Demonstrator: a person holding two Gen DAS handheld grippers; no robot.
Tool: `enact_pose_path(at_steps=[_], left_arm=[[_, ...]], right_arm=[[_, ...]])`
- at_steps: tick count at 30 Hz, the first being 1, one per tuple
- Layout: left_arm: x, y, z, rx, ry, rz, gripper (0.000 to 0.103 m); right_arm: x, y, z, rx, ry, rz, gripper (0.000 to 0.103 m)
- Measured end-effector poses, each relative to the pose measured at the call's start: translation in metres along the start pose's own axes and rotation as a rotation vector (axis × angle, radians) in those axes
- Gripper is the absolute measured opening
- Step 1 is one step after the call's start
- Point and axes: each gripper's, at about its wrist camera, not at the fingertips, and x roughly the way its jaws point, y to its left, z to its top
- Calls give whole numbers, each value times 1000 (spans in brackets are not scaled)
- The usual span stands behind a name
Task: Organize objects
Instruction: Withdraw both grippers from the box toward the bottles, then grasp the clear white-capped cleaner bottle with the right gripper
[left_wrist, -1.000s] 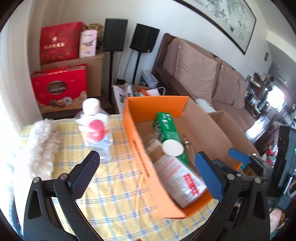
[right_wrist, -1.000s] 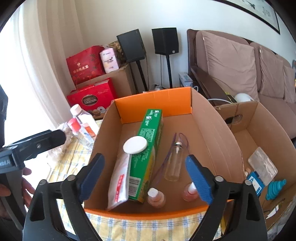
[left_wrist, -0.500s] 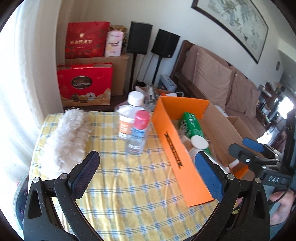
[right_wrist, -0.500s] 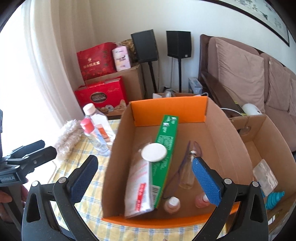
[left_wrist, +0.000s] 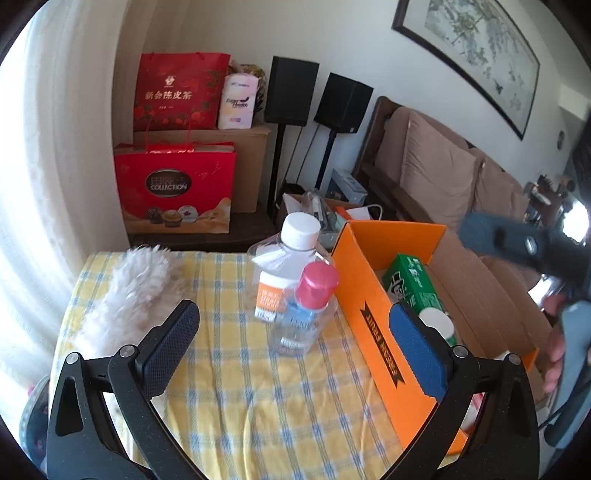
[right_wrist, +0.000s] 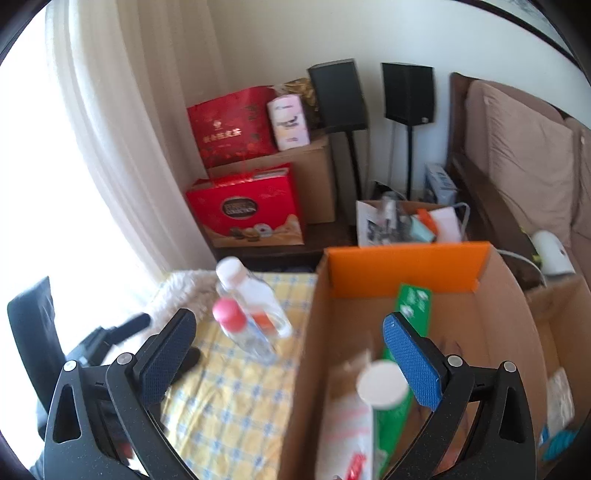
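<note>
An orange cardboard box (left_wrist: 373, 325) (right_wrist: 402, 267) stands on the yellow checked tablecloth (left_wrist: 229, 398); it holds a green carton (left_wrist: 412, 284) (right_wrist: 413, 301) and a white-capped pack (right_wrist: 382, 384). Left of the box stand a clear bottle with a white cap (left_wrist: 288, 266) (right_wrist: 255, 291) and a smaller one with a pink cap (left_wrist: 304, 306) (right_wrist: 240, 325). A white fluffy duster (left_wrist: 129, 295) lies at the cloth's left side. My left gripper (left_wrist: 291, 347) is open above the cloth, facing the bottles. My right gripper (right_wrist: 288, 352) is open over the box's left wall, and shows blurred at the right of the left wrist view (left_wrist: 524, 247).
Red gift bags (left_wrist: 173, 188) and a brown carton (left_wrist: 229, 155) stack against the wall behind the table. Two black speakers (left_wrist: 317, 96) stand on poles beside a brown sofa (left_wrist: 436, 173). A second open carton (right_wrist: 557, 317) sits right of the orange box.
Both grippers have swung left, away from the box interior and toward the two bottles. The right gripper has risen across the left wrist view. Both stay open.
</note>
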Motion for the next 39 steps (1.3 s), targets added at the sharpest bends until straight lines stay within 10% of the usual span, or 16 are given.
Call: enact_pose_path(at_steps=[20, 30, 39], left_arm=[[36, 17, 7, -43, -125, -114, 90], [52, 10, 5, 16, -81, -126, 57], [51, 6, 7, 55, -67, -123, 26]], right_arm=[[108, 38, 26, -177, 155, 117, 72], [126, 43, 20, -215, 210, 126, 39], [120, 45, 22, -214, 166, 72, 32]])
